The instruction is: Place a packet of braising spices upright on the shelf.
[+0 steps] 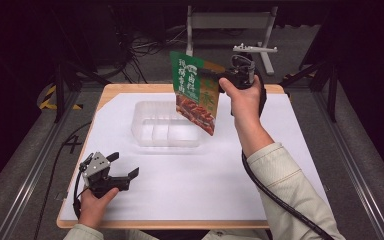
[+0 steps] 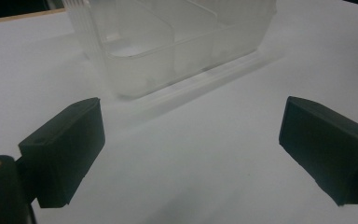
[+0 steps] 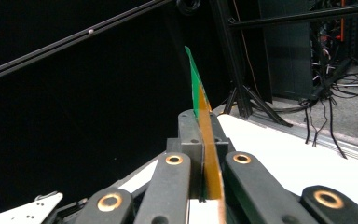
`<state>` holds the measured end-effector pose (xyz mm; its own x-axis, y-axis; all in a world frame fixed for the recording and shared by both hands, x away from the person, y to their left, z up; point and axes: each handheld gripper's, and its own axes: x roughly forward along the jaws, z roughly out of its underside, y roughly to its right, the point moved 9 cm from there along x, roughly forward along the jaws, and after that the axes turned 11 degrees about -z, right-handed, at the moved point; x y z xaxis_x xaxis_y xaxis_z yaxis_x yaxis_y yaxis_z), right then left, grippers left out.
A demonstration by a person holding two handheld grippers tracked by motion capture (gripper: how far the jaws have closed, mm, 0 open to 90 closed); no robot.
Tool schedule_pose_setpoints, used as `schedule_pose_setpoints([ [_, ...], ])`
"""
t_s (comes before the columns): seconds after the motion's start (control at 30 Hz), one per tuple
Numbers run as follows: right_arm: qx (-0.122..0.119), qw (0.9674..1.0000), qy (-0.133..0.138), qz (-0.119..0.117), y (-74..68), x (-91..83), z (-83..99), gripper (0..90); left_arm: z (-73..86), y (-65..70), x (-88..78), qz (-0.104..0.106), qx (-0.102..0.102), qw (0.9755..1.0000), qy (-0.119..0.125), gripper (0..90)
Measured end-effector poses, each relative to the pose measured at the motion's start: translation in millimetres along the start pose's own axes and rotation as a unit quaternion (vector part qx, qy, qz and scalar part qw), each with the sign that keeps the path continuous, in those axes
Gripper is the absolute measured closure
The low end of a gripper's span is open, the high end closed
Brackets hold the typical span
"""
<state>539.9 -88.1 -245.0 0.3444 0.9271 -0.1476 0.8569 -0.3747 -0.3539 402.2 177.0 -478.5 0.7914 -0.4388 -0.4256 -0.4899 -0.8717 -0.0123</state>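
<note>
1. Two hand-held grippers work over a desk with a white top and a wooden rim.
2. Seen from the high view, the right gripper is raised at about 1 o'clock from the desk's middle, held in the person's right hand.
3. Its fingers are clenched on a snack pouch, green at the top, orange along one side, with a picture of reddish-brown food lower down.
4. The pouch hangs in the air, tilted, its lower corner above the right end of a clear plastic container.
5. In the right gripper view the pouch shows edge-on, a thin green and orange strip pinched between the two black fingers.
6. The container sits on the desk at about 11 o'clock from the middle; inner walls split it into compartments.
7. The left gripper is low at about 8 o'clock, held in the left hand, with a grey plate on top.
8. Its fingers are released, spread wide with nothing between them.
9. In the left gripper view the two black fingers stand well apart above the white surface, with the container ahead of them, not touching.
</note>
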Motion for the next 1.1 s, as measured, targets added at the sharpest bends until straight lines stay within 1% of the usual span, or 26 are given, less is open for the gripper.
schedule_pose_setpoints([
  [0.1, 0.009, 0.9999, 0.009, -0.002, 3.9, 2.9, -1.7, 90.0, 0.5, -0.3, -0.9, 0.001, -0.001, 1.0000, 0.000, 7.6],
  [0.17, 0.009, 0.9999, 0.010, -0.001, 4.6, 3.8, -2.2, 90.0, 1.0, -0.9, -1.7, -0.001, -0.002, 1.0000, 0.000, 7.6],
  [0.2, 0.009, 0.9999, 0.011, 0.001, 5.3, 5.1, -2.6, 90.0, 1.4, -0.4, -2.0, 0.000, -0.006, 1.0000, 0.000, 7.6],
  [0.23, 0.009, 0.9999, 0.012, 0.001, 5.6, 6.3, -3.1, 90.0, 1.9, -0.7, -2.8, 0.000, -0.005, 1.0000, -0.001, 7.6],
  [0.3, 0.010, 0.9998, 0.014, 0.001, 6.3, 8.8, -4.0, 90.0, 2.9, -2.2, -4.6, -0.003, -0.002, 1.0000, -0.002, 7.6],
  [0.33, 0.011, 0.9998, 0.016, 0.000, 6.7, 10.0, -4.3, 90.0, 3.3, -2.0, -5.5, -0.004, -0.008, 1.0000, -0.001, 7.6],
  [0.4, 0.014, 0.9997, 0.020, -0.001, 7.3, 12.7, -4.7, 90.0, 4.7, -4.2, -8.4, -0.009, -0.005, 1.0000, -0.002, 7.6],
  [0.47, 0.015, 0.9996, 0.024, -0.003, 7.9, 15.7, -4.9, 90.0, 5.4, -4.9, -10.8, -0.012, -0.010, 0.9999, 0.002, 7.6],
  [0.5, 0.016, 0.9996, 0.025, -0.004, 8.2, 17.2, -4.7, 90.0, 6.3, -5.8, -12.4, -0.013, -0.007, 0.9999, 0.000, 7.6],
  [0.53, 0.016, 0.9995, 0.026, -0.004, 8.8, 18.8, -4.5, 90.0, 7.0, -6.4, -13.7, -0.015, -0.007, 0.9999, -0.001, 7.6],
  [0.57, 0.019, 0.9995, 0.027, -0.005, 8.9, 20.3, -4.1, 90.0, 7.8, -6.2, -14.7, -0.015, -0.012, 0.9998, -0.001, 7.6],
  [0.63, 0.020, 0.9993, 0.030, -0.007, 10.0, 24.9, -3.2, 90.0, 10.1, -8.6, -18.0, -0.019, -0.010, 0.9998, -0.002, 7.5],
  [0.73, 0.019, 0.9993, 0.030, -0.006, 10.9, 28.1, -2.2, 90.0, 11.6, -10.0, -20.7, -0.022, -0.013, 0.9997, -0.002, 7.4],
  [0.83, 0.022, 0.9993, 0.029, -0.005, 13.4, 33.1, 0.0, 90.0, 13.7, -13.1, -24.6, -0.028, -0.012, 0.9995, -0.002, 7.4],
  [0.87, 0.023, 0.9993, 0.028, -0.003, 15.1, 35.6, 1.3, 90.0, 15.1, -13.7, -26.9, -0.031, -0.019, 0.9993, -0.003, 7.4],
  [0.93, 0.025, 0.9992, 0.029, -0.002, 16.8, 37.9, 2.1, 90.0, 15.7, -14.7, -28.0, -0.032, -0.017, 0.9993, -0.002, 7.4],
  [1.1, 0.022, 0.9992, 0.034, 0.005, 19.5, 41.5, 2.9, 90.0, 19.0, -18.1, -34.0, -0.040, -0.020, 0.9990, -0.001, 7.4],
])
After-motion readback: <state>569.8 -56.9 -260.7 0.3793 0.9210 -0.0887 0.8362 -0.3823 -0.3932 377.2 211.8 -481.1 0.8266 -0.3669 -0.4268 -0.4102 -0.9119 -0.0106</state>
